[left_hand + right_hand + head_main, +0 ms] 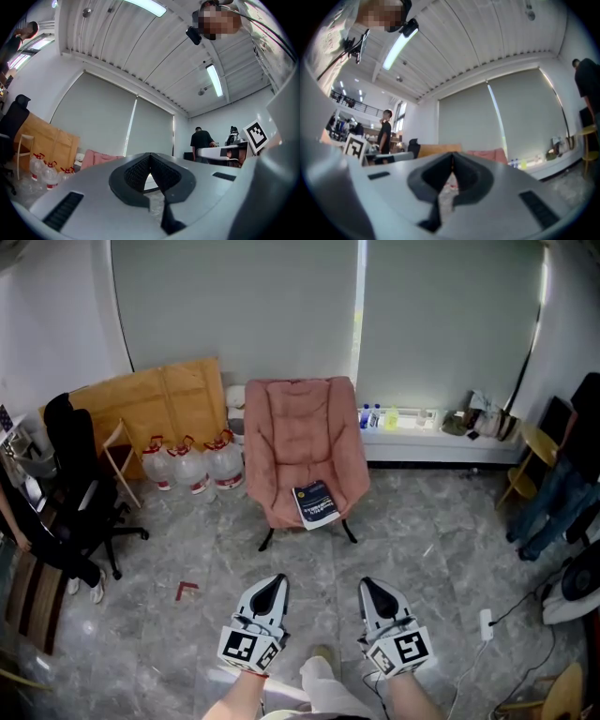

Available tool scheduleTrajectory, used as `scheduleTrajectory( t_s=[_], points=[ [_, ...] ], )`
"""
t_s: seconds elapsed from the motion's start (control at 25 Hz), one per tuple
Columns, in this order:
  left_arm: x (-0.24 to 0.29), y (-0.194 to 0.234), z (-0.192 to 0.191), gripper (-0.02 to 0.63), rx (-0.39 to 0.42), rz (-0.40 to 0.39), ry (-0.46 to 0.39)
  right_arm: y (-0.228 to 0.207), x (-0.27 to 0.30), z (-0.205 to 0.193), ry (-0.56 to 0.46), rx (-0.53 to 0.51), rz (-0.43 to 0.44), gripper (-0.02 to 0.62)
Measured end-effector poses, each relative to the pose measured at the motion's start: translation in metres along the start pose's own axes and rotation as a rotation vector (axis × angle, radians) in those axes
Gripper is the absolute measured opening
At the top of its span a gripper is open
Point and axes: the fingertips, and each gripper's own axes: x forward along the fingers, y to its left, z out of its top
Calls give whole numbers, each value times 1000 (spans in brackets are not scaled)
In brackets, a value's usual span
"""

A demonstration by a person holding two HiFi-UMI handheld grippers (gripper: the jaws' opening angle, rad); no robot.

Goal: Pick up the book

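A grey stone floor (441, 559) fills most of the head view, closed off at the far side by a wall of drawn pale blinds (234, 306). A wooden board (159, 404) leans against that wall on the left. Beside it stands a soft pink chair (305, 442) on thin dark legs. A black office chair (75, 474) sits at the left edge, and a low white sill (422, 442) carrying small bottles runs along the right. Three clear water jugs (192, 465) with red handles stand on the floor between the board and the pink chair.

The book (316, 503) (dark blue cover, face up) lies on the front right part of the pink chair's seat, close to the edge.

The left gripper (270, 589) and the right gripper (372, 589) are side by side at the bottom of the head view, well apart from the book and pointing towards the chair. Each gripper's own view shows its jaws clenched tip to tip with nothing between them.
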Motion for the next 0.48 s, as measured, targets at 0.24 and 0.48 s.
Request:
scheduleTrajectory(
  t_s=[0.24,0.48],
  points=[
    [47,20,-1,10,6,-6,-9,-31,46,-1,0,4,3,12],
    [83,43,-14,9,0,13,4,-55,84,-13,28,11,20,12]
  ],
)
